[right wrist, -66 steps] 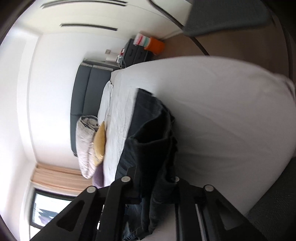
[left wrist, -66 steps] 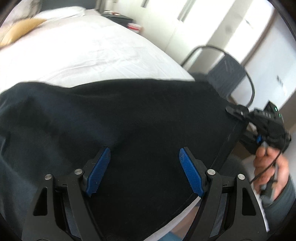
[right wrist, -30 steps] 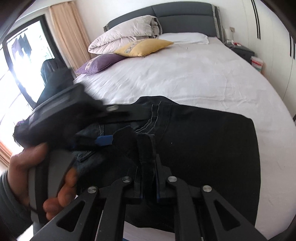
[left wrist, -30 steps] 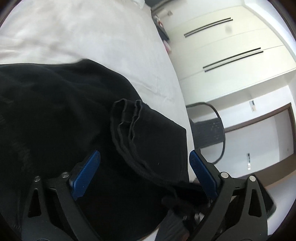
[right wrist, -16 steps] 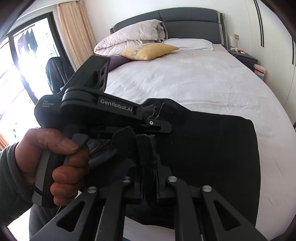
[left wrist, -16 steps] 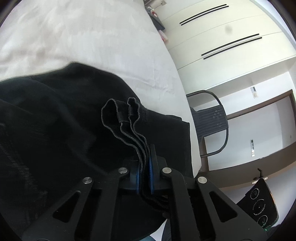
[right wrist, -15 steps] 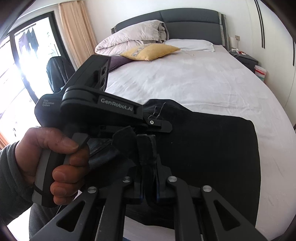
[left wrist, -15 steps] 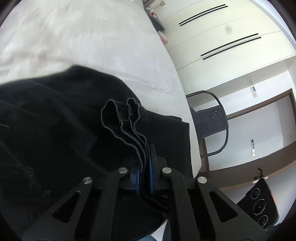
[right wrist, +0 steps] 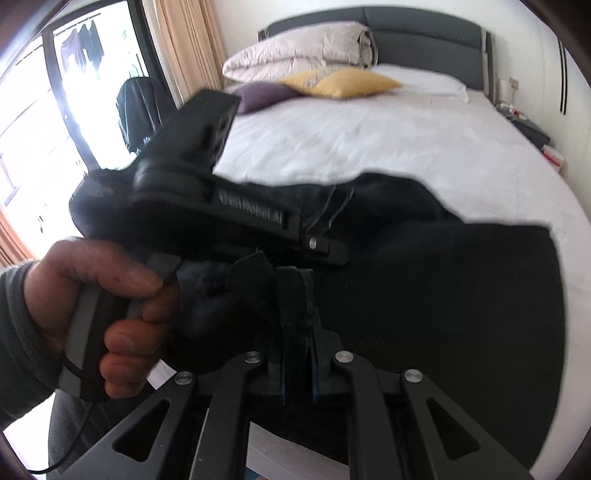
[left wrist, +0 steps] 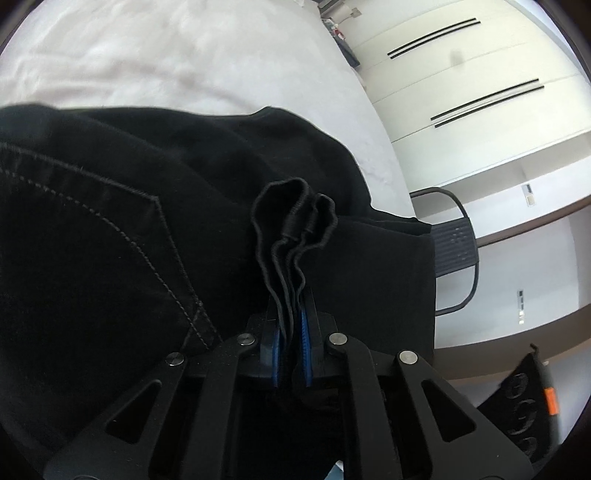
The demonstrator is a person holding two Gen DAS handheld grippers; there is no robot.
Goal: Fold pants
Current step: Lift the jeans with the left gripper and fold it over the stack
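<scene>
Landmark = bed [right wrist: 369,147]: white sheet, lightly creased, dark padded headboard [right wrist: 424,33] at far end. Left of bed: glass door with beige curtain [right wrist: 184,48], dark chair [right wrist: 144,107] in front of it. At the headboard end, left to right: rolled pale duvet [right wrist: 303,51], purple pillow [right wrist: 266,94], yellow pillow [right wrist: 343,83], white pillow [right wrist: 421,83]. Right of bed: nightstand [right wrist: 532,133], then white wardrobe doors [left wrist: 461,85] with thin black slot handles, and a black metal-frame chair [left wrist: 454,243] near the bed's foot corner. Pants [right wrist: 461,314]: black denim, pale stitching on the pocket, lying folded across the foot end of the bed. Left hand [right wrist: 107,314] on the left gripper [left wrist: 290,325], jaws clamped on a bunched stack of hem layers, blue pads just showing. That gripper's body blocks the middle-left of the right wrist view, motion-blurred. Right gripper [right wrist: 295,343] has a thick fold of the same fabric between its pads, jaws easing open, pads touching the cloth on both sides
</scene>
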